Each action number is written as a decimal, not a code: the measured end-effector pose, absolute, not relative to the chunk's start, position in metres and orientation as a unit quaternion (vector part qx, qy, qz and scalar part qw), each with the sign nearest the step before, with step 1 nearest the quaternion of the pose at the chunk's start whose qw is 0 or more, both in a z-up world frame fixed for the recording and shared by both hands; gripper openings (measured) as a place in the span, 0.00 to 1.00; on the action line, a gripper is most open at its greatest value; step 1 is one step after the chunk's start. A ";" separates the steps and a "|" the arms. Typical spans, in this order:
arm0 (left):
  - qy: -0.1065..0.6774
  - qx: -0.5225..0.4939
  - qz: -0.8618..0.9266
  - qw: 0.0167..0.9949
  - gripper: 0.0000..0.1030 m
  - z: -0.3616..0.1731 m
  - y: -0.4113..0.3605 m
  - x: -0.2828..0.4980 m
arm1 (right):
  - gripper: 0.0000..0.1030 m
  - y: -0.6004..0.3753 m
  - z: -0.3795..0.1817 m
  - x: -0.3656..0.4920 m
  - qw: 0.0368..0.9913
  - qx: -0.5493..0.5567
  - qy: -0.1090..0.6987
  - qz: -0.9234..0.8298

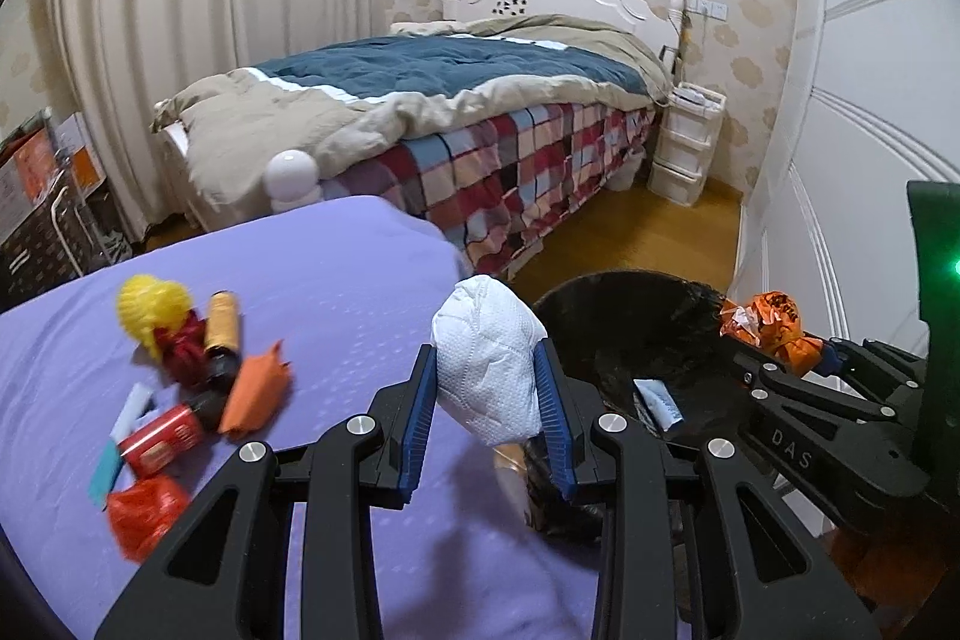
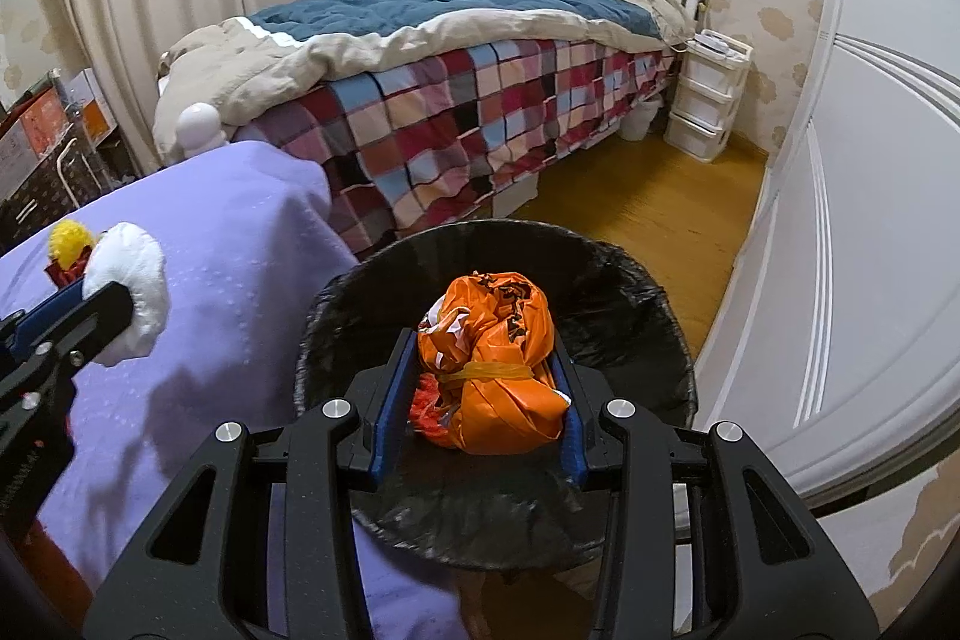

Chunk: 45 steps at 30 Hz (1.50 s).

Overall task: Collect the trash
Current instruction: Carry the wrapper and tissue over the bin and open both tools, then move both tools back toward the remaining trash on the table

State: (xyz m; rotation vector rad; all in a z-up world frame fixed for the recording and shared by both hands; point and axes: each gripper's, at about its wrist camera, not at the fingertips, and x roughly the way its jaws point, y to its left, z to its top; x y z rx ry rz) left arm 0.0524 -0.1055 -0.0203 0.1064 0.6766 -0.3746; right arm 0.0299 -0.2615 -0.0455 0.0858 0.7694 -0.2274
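Note:
My left gripper [image 1: 487, 370] is shut on a crumpled white tissue [image 1: 489, 361], held above the right edge of the purple-covered table [image 1: 336, 292], beside the bin. My right gripper [image 2: 489, 361] is shut on a knotted orange plastic bag [image 2: 492, 364] and holds it over the open black-lined trash bin [image 2: 630, 280]. The bin also shows in the left wrist view [image 1: 600, 304], with a small white wrapper [image 1: 659, 403] inside. The orange bag shows there too [image 1: 771, 325]. The tissue and left gripper appear in the right wrist view [image 2: 135, 289].
More litter lies on the table's left: a yellow fluffy ball [image 1: 153, 307], a tan spool [image 1: 222, 328], orange paper [image 1: 255, 391], a red box [image 1: 159, 439], a red bag [image 1: 144, 514]. A bed [image 1: 480, 142] stands behind, a white wardrobe [image 1: 870, 100] to the right.

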 end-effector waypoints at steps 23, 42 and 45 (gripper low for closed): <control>0.349 0.089 -0.188 0.914 0.33 -0.040 -0.166 0.084 | 0.39 -0.303 -0.055 0.040 0.915 0.068 0.375 -0.132; 0.350 0.072 -0.155 0.921 0.69 -0.033 -0.144 0.082 | 0.57 -0.303 -0.047 0.034 0.918 0.063 0.363 -0.147; 0.348 0.070 -0.146 0.923 0.70 -0.028 -0.133 0.078 | 0.58 -0.295 -0.043 0.030 0.919 0.063 0.362 -0.143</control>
